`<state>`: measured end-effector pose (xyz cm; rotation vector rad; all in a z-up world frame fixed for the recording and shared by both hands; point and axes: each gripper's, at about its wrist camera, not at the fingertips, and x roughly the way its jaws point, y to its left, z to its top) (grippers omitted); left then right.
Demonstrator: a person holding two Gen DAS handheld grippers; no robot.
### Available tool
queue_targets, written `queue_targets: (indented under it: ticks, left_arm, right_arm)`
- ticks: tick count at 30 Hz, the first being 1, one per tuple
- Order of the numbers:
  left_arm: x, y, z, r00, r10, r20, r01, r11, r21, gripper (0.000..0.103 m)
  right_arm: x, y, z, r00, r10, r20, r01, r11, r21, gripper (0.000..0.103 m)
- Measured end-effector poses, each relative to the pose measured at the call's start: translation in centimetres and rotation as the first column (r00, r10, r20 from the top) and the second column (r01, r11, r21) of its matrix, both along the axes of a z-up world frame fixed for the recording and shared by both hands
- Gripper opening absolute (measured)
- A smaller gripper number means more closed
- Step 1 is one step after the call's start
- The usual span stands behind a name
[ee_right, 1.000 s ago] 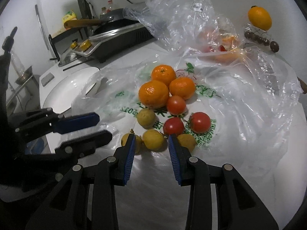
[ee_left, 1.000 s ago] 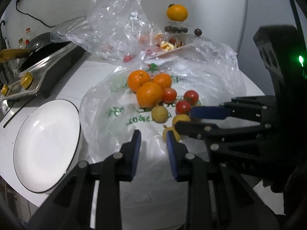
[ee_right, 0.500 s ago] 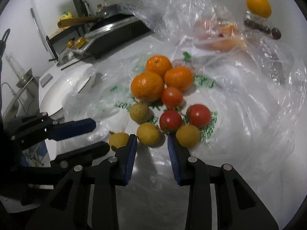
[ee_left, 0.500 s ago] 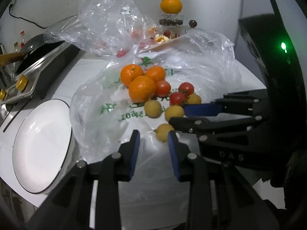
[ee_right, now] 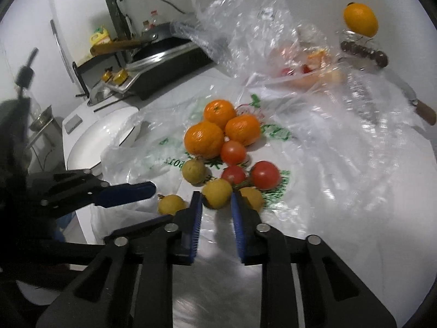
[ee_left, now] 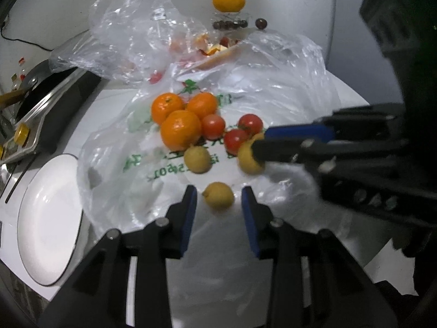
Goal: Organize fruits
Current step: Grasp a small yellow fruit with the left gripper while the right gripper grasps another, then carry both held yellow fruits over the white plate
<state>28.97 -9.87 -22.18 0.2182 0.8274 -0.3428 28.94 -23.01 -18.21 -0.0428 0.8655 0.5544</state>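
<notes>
Left wrist view pretty much tells it: the left gripper [ee_left: 218, 199] has one small yellow fruit [ee_left: 219, 194] sitting right ahead in the gap between its blue fingers [ee_left: 188, 213], with daylight on both sides, so nothing is pinched yet; those jaws have just been opening a bit. That fruit is roundish, maybe a touch wider than tall, so no real long axis to fuss over. It lies on the flattened plastic bag [ee_left: 142, 169], nearest of the whole pile. The right gripper [ee_right: 217, 205] comes in from the right and its jaws have just been closing; in its own view a second yellow fruit [ee_right: 217, 192] sits at the tips of its fingers [ee_right: 196, 218], which look snug against it, so I'd call that one pinched. The oranges [ee_left: 180, 132] and tomatoes [ee_left: 236, 139] are farther back on the bag. The white plate [ee_left: 49, 218] is off to the left, partly tucked under the bag's edge, so the left side is clearly closer to it. My guess: the left just needs to ease forward slightly and squeeze, then swing left to the plate.
</notes>
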Motion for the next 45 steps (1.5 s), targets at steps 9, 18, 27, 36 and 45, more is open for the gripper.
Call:
queue_targets:
  ticks: [9, 18, 27, 36, 45]
  left_arm:
    - [0.7, -0.3, -1.1, 1.000, -0.004, -0.020, 0.004, 1.000, 0.016, 0.029]
    - [0.5, 1.0, -0.2, 1.000, 0.011, -0.016, -0.012, 0.999, -0.031, 0.025]
    - [0.0, 2.6, 0.9, 0.999, 0.036, 0.009, -0.036, 0.998, -0.060, 0.025]
    - [-0.7, 4.3, 2.3, 0.997, 0.058, 0.044, -0.054, 0.995, -0.089, 0.025]
    - [-1.6, 6.9, 3.7, 0.991, 0.096, 0.087, -0.086, 0.989, -0.117, 0.025]
  right_arm:
    - [-0.3, -1.1, 0.2, 1.000, -0.007, 0.002, 0.007, 1.000, 0.017, 0.016]
    - [0.2, 0.6, -0.7, 1.000, 0.021, -0.022, -0.021, 1.000, 0.002, 0.016]
    - [1.0, 2.0, -2.0, 0.998, 0.015, -0.060, -0.017, 0.999, -0.041, 0.031]
    - [1.0, 3.1, -2.2, 0.999, 0.009, -0.044, -0.012, 0.997, -0.076, 0.029]
    - [-0.2, 4.6, 0.4, 0.999, 0.033, 0.009, -0.032, 0.997, -0.067, 0.029]
